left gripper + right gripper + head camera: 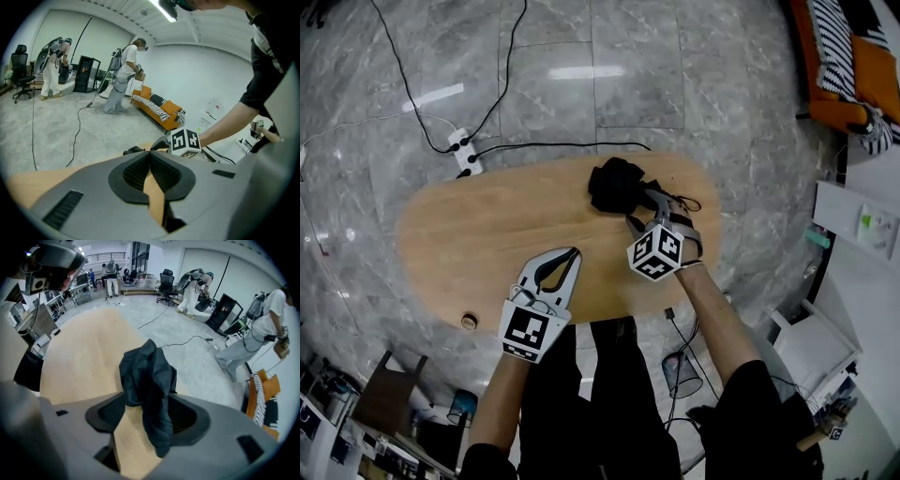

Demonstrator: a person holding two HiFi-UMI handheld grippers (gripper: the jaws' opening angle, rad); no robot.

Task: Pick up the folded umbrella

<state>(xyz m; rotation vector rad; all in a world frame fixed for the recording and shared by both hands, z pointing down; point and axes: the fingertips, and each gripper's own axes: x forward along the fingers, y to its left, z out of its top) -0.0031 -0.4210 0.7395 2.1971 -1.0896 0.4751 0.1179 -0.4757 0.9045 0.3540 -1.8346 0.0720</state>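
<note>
Oval wooden table [469, 234], white power strip [461, 150] on grey marble floor [628, 84], orange sofa [830, 114] beyond

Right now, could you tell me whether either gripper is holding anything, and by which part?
Nothing is held. The right gripper stands open around the folded umbrella, pads not pressing; the left gripper is shut and empty.

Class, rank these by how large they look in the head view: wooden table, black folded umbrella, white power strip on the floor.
1. wooden table
2. folded umbrella
3. power strip; farther off on the floor, so true size unsure.
</note>
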